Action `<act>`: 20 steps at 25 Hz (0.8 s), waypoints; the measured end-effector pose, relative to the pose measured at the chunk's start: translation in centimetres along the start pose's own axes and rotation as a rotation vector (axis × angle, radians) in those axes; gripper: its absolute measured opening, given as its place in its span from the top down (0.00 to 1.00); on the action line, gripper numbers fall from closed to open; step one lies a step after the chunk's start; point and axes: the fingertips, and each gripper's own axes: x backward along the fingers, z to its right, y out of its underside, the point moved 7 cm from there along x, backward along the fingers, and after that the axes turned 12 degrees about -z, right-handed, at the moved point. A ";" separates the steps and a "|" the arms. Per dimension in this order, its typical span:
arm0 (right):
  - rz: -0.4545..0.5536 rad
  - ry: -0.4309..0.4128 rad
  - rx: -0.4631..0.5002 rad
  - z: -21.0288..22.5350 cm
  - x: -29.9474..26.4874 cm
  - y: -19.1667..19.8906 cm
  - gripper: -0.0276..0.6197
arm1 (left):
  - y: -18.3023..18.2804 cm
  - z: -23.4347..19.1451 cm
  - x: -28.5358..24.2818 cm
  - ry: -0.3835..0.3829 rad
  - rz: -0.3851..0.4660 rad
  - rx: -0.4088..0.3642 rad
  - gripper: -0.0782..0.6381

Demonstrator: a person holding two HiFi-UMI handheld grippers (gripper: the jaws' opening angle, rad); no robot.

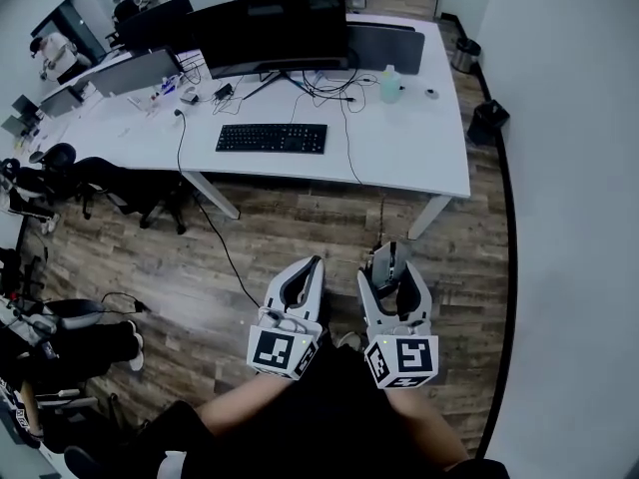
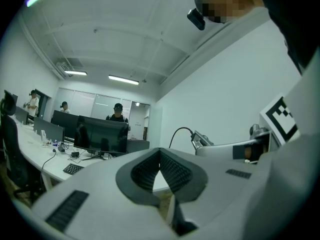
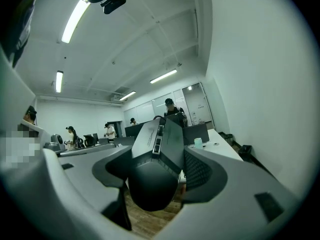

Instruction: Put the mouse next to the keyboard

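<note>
A black keyboard (image 1: 272, 138) lies on the white desk (image 1: 419, 163), well ahead of both grippers; it also shows small in the left gripper view (image 2: 73, 168). My right gripper (image 1: 391, 267) hangs over the wooden floor, short of the desk, shut on a black angular mouse (image 1: 384, 263). In the right gripper view the mouse (image 3: 157, 159) fills the space between the jaws (image 3: 161, 170), nose pointing away. My left gripper (image 1: 310, 269) is beside it, shut with nothing in it; its ribbed pads (image 2: 172, 170) meet at the tip.
Dark monitors (image 1: 270, 28) and tangled cables stand behind the keyboard, with a pale bottle (image 1: 390, 84) to the right. Two bins (image 1: 488, 122) sit by the right wall. Office chairs (image 1: 110, 183) crowd the left. A cable (image 1: 225, 247) trails across the floor. People stand far back.
</note>
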 end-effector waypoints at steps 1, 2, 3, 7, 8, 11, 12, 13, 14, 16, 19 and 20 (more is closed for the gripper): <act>-0.004 0.004 0.000 0.2 -0.1 0.1 0.47 | 0.1 0.0 -0.2 -0.002 0.000 0.000 0.89; -0.011 0.008 0.003 0.4 -0.2 0.2 0.47 | 0.2 0.0 -0.4 0.000 -0.003 0.005 0.89; -0.022 0.014 0.009 0.6 -0.5 0.2 0.47 | 0.2 -0.1 -0.7 0.007 -0.009 0.014 0.89; -0.055 0.018 0.017 1.2 -1.4 0.1 0.47 | 0.5 -0.1 -2.0 0.046 -0.037 0.049 0.89; -0.057 0.014 0.014 1.3 -1.6 0.2 0.47 | 0.5 -0.2 -2.3 0.047 -0.038 0.045 0.89; -0.060 0.005 0.012 1.3 -2.7 0.0 0.47 | 0.3 -0.7 -2.8 0.040 -0.038 0.043 0.89; -0.060 0.005 0.012 1.4 -3.0 -0.1 0.47 | 0.1 -1.0 -3.0 0.036 -0.038 0.040 0.89; -0.060 0.006 0.012 1.6 -3.3 -0.2 0.47 | 0.0 -1.2 -3.3 0.032 -0.037 0.037 0.89; -0.061 0.009 0.012 1.7 -3.5 -0.4 0.47 | -0.1 -1.4 -3.5 0.027 -0.035 0.035 0.89; -0.067 0.015 0.009 2.1 -4.2 -0.5 0.47 | -0.4 -1.9 -4.1 0.015 -0.024 0.034 0.89; -0.083 0.023 -0.001 2.7 -5.8 -0.6 0.47 | -0.8 -3.1 -5.2 0.006 -0.002 0.044 0.89; -0.090 0.024 -0.001 2.8 -6.4 -0.8 0.47 | -0.9 -3.5 -5.7 0.006 -0.003 0.049 0.89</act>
